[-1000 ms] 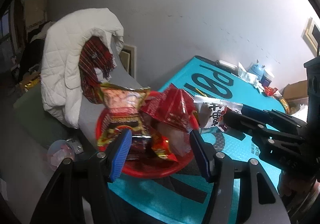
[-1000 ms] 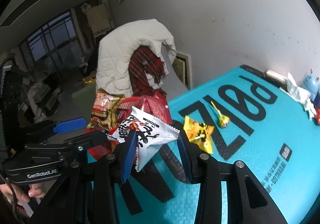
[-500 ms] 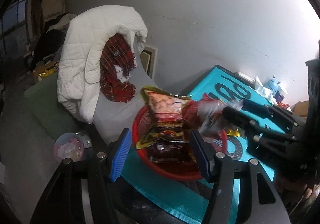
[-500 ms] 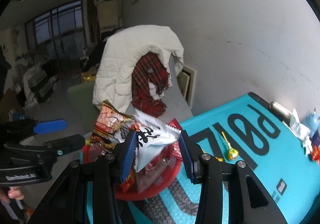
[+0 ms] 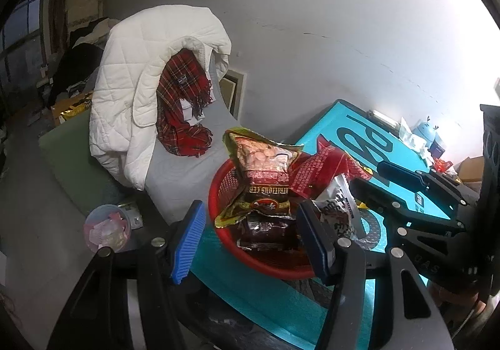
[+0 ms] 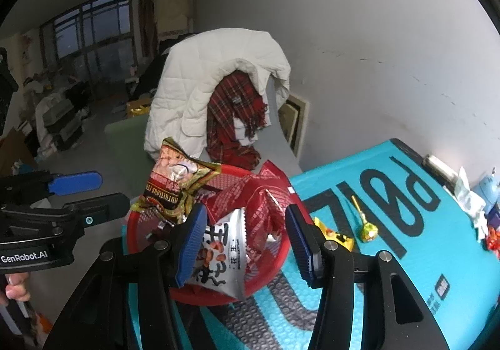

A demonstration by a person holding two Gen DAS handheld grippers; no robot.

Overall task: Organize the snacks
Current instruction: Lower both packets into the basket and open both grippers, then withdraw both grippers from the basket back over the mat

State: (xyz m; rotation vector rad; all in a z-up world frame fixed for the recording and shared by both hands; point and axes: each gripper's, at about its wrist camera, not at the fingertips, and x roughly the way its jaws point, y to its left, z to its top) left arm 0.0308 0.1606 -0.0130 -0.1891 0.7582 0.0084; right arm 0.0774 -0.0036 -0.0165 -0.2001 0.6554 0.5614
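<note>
A red basket (image 5: 218,190) (image 6: 275,259) stands at the near corner of the teal table (image 6: 406,272), heaped with snack bags: a gold and brown bag (image 5: 265,169) (image 6: 175,181), a red bag (image 5: 325,169) (image 6: 250,194) and a white bag with dark lettering (image 6: 222,259) (image 5: 339,209). The white bag lies on the basket's near side. My right gripper (image 6: 247,244) is open just above it, and the bag is no longer pinched. My left gripper (image 5: 250,234) is open and empty in front of the basket. A yellow snack (image 6: 334,233) and a lollipop (image 6: 364,223) lie on the table.
A chair draped with a white quilted jacket (image 5: 140,87) and a red plaid scarf (image 5: 181,112) stands just beyond the table's corner. Small items (image 6: 468,197) sit along the table's far edge by the wall. A clear cup (image 5: 107,226) is at the lower left.
My right gripper carried the white bag over the basket, opened and let it drop in. My left gripper drew back a little from the basket.
</note>
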